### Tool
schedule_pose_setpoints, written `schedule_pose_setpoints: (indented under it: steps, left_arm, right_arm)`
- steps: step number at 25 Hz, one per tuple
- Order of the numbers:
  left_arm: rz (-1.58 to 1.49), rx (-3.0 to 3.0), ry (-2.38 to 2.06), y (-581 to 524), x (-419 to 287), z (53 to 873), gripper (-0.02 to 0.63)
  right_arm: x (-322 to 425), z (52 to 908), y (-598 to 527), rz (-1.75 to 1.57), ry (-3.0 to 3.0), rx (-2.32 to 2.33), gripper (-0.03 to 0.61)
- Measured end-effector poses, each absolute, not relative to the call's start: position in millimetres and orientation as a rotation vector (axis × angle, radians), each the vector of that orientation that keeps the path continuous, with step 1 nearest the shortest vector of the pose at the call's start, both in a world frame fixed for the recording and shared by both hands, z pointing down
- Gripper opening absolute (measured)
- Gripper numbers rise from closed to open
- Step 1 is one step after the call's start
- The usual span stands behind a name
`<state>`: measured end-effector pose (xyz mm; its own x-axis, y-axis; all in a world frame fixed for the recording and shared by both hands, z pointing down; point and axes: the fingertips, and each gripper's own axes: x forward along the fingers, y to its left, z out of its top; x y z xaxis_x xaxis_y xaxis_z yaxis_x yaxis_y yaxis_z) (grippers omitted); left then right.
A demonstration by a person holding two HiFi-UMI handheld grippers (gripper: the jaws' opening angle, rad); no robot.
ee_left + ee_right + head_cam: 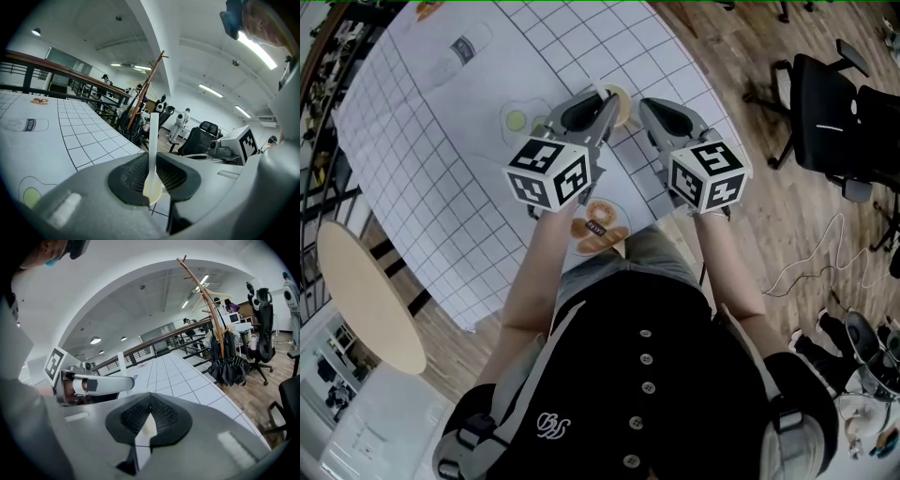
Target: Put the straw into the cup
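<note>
**White straw held upright, cream cup at the tips**

Head view: the cup is between the tips of both grippers. The left gripper covers most of it, so its inside cannot be seen.

Left gripper view: the jaws are closed on the straw, which stands upright.

Right gripper view: the right gripper is closed on the cup's thin cream wall.

White gridded cloth covers the desk. Beside it are a wood floor and a black office chair.

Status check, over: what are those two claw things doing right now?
Left gripper shut on the straw, by its flattened end. Right gripper closed on a pale edge, apparently the cup. Straw not in the cup yet. Nothing in the way.
</note>
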<state>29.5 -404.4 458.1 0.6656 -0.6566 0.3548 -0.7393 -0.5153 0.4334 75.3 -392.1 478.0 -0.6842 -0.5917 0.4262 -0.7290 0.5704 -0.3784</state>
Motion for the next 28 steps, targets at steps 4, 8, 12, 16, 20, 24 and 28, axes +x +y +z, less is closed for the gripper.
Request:
schedule_pose_setpoints:
  steps: [4,8,12,16,20,24,28]
  left_arm:
    - [0.217,2.307,-1.072,-405.3,31.6,465.1,0.049]
    - [0.258,2.291,-1.066,-404.0,33.6,473.8,0.049]
    - [0.258,2.269,-1.046,-404.5,35.2,479.1,0.049]
    - [0.267,2.267,-1.034,-406.0,35.7,481.8,0.049]
    - [0.305,2.283,-1.017,-405.2,38.4,482.3,0.049]
    - [0.373,2.295,-1.023,-403.0,40.6,484.6,0.049]
    - [0.427,2.312,-1.036,-401.8,42.0,486.3,0.049]
  right_arm:
    - [72.6,485.9,-390.5,0.805,-2.544,1.066,0.000]
    - [71.0,488.0,-394.3,0.811,-2.548,1.060,0.000]
    - [70.7,491.8,-398.4,0.815,-2.540,1.049,0.000]
    - [69.2,495.5,-399.5,0.821,-2.539,1.033,0.000]
    - [69.1,498.4,-402.7,0.824,-2.531,1.034,0.000]
    - [66.3,500.6,-403.5,0.832,-2.527,1.028,0.000]
    - [66.1,503.7,-402.1,0.840,-2.519,1.029,0.000]
